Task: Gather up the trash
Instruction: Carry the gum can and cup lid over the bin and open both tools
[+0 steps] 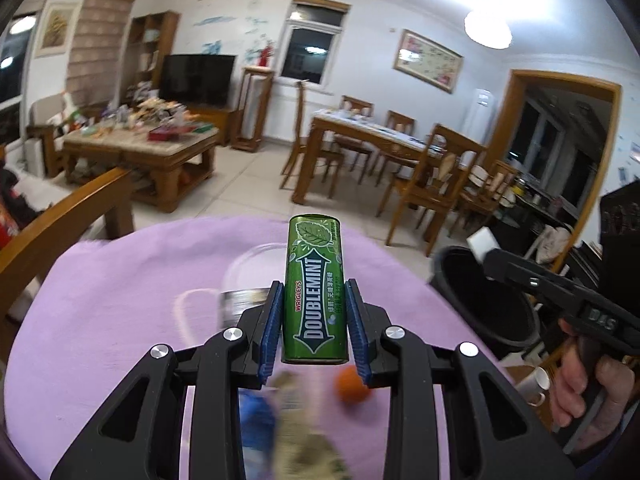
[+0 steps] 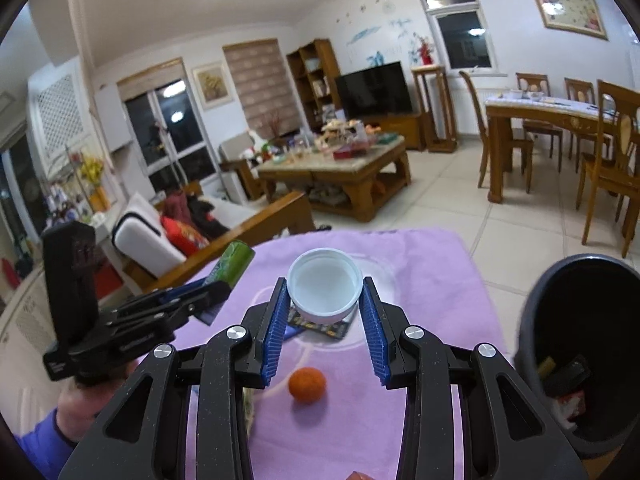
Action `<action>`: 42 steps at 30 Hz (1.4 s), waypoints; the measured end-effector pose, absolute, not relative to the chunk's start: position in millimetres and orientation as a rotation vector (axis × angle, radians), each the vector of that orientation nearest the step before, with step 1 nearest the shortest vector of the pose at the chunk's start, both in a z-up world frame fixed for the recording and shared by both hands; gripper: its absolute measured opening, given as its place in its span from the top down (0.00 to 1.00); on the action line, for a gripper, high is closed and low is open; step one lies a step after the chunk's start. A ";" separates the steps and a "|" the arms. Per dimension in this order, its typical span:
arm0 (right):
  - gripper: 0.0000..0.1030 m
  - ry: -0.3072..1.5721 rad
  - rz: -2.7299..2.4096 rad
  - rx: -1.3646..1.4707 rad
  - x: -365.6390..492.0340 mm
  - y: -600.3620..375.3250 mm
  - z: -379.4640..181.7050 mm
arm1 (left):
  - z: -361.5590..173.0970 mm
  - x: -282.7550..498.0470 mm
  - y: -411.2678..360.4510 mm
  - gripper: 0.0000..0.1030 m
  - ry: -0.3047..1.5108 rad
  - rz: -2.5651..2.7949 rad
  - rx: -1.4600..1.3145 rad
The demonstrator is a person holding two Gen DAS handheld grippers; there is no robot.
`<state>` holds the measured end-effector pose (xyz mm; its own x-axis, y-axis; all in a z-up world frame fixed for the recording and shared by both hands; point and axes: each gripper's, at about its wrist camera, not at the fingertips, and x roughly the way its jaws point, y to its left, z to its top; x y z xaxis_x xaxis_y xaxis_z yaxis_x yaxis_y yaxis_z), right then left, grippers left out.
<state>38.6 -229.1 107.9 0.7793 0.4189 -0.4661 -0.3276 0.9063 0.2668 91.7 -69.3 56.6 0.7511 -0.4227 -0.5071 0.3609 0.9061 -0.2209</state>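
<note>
My left gripper (image 1: 314, 296) is shut on a green Doublemint tin (image 1: 315, 288) and holds it upright above the purple cloth (image 1: 132, 296). The tin also shows in the right wrist view (image 2: 234, 260). My right gripper (image 2: 325, 292) is shut on a white round lid (image 2: 324, 286), held above the cloth (image 2: 432, 280). In the left wrist view the right gripper (image 1: 486, 254) holds the lid (image 1: 482, 244) over the rim of the black trash bin (image 1: 486, 300). The bin (image 2: 580, 344) stands at the right with some trash inside.
An orange (image 2: 307, 385) lies on the cloth; it also shows in the left wrist view (image 1: 350, 384). A dark packet (image 2: 320, 326) lies under the lid. A blurred clear container (image 1: 244, 280) and blurred wrappers (image 1: 304, 432) lie on the cloth. A wooden sofa arm (image 1: 60, 220) stands left.
</note>
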 end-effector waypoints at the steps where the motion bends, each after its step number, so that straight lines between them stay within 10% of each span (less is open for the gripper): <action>1: 0.65 0.536 0.399 0.183 32.6 -234.4 111.1 | 59.5 88.8 -76.9 0.70 0.575 -0.439 -0.104; 42: 0.65 0.542 0.047 0.501 -12.0 -522.8 23.0 | -9.1 113.7 -347.0 0.70 0.756 -0.773 0.106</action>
